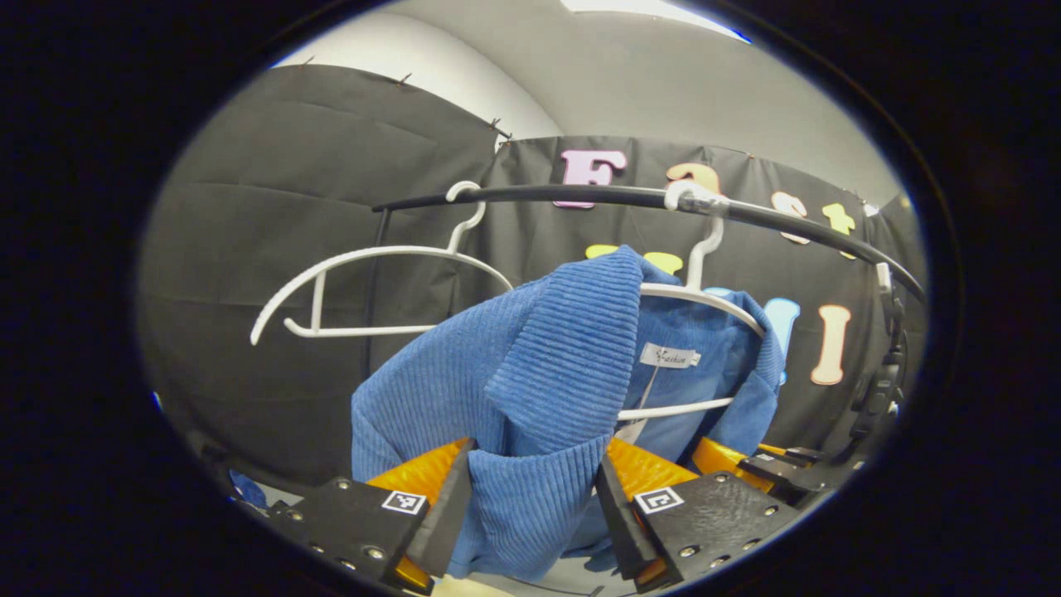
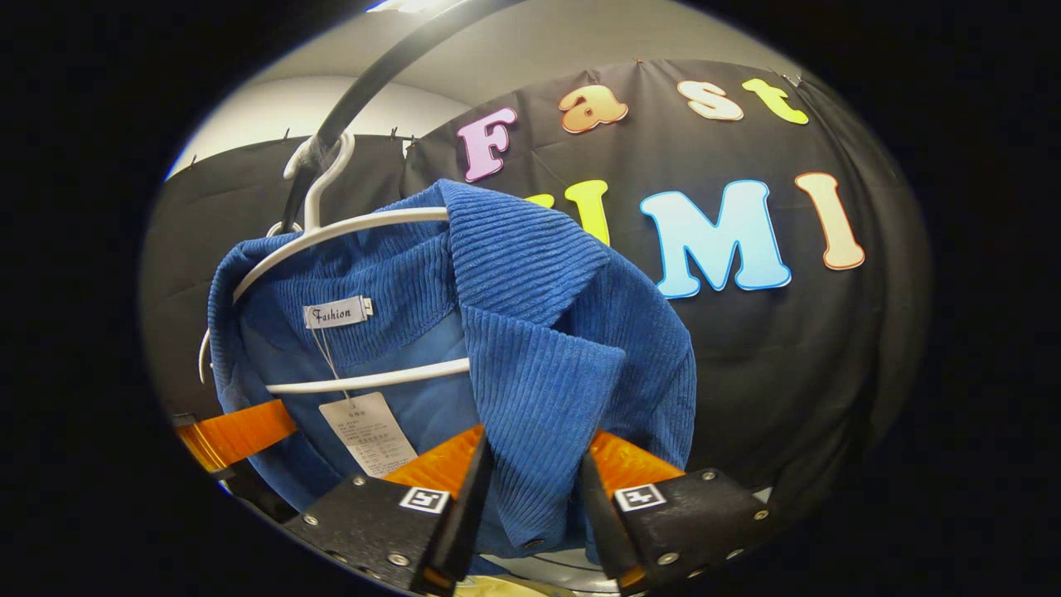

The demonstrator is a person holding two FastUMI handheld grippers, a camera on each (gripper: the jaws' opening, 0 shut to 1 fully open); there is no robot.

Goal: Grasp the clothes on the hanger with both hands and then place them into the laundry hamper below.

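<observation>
A blue corduroy jacket (image 1: 547, 356) hangs on a white hanger (image 1: 704, 298) from a black rail (image 1: 580, 196). In the left gripper view my left gripper (image 1: 535, 497) is shut on the jacket's front lapel, with cloth bunched between both fingers. In the right gripper view the same jacket (image 2: 530, 332) sits on its white hanger (image 2: 348, 228), and my right gripper (image 2: 526, 497) is shut on the other lapel. The right gripper also appears at the lower right of the left gripper view (image 1: 771, 468), beyond the jacket. A paper tag (image 2: 369, 435) dangles inside the collar.
A second, bare white hanger (image 1: 373, 282) hangs on the rail to the left of the jacket. The black rail (image 2: 365, 83) runs overhead in the right gripper view. Black cloth walls stand close behind the rail.
</observation>
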